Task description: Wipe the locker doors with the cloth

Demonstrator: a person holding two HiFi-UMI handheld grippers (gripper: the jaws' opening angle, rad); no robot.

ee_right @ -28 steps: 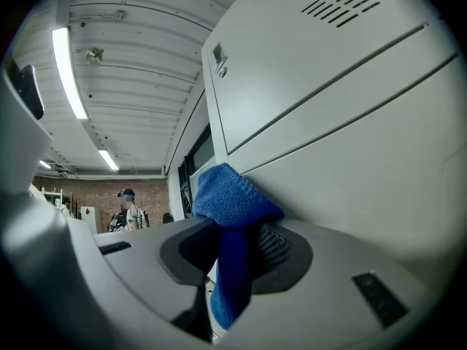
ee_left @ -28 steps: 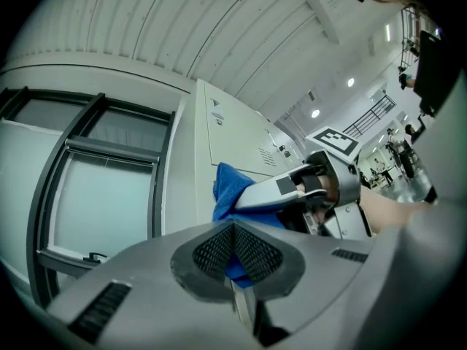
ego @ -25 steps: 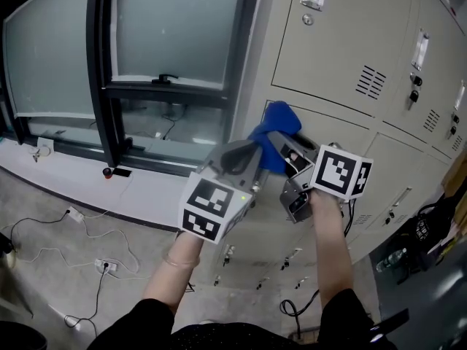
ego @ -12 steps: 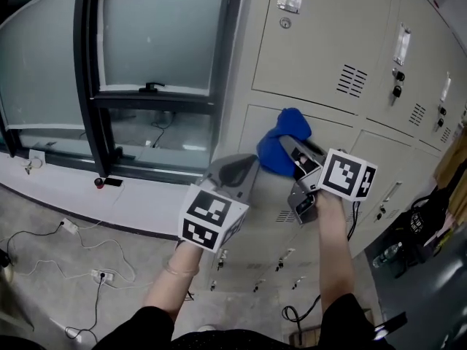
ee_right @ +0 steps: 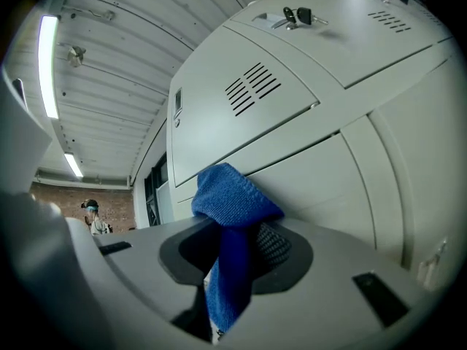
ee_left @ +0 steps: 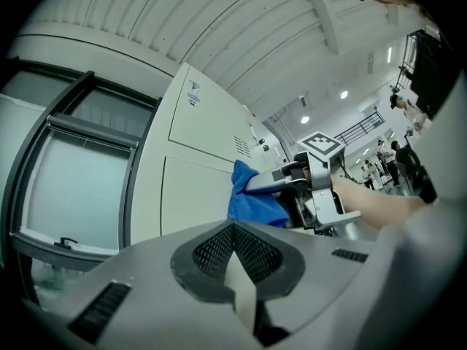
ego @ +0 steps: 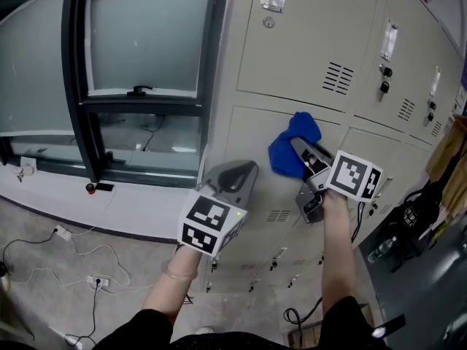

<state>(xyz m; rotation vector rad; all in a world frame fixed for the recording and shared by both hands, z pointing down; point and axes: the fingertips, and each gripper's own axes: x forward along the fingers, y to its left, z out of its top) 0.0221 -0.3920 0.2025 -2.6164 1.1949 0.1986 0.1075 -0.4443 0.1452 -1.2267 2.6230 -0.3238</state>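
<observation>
Two grippers are raised before a bank of beige lockers (ego: 306, 42), with a dark-framed window (ego: 139, 42) just to the left of them. Loose cables (ego: 73, 239) and a power strip (ego: 96, 281) lie on the floor under the window. To the right, low down, are a dark bag (ego: 416, 214) and a bottle (ego: 379, 250). Keys (ego: 385, 87) hang in one upper lock, beside a vent (ego: 337, 77).

The left gripper (ego: 237, 172) sits down and to the left of the cloth (ego: 283, 155), apart from it, in front of the same middle locker door (ego: 244, 133). Its jaws are closed tip to tip with nothing between them. Nothing else stands between the cloth and the door.

The right gripper (ego: 299, 148) has its jaws clamped on the blue cloth. In the head view the cloth appears to rest against the middle door, near its top edge and just under the seam below the vented upper door. The cloth is bunched rather than spread. Its long axis runs along the jaws: a strip is pinched between them, and a folded bulge sticks out past the tips, pointing up and toward the locker face
</observation>
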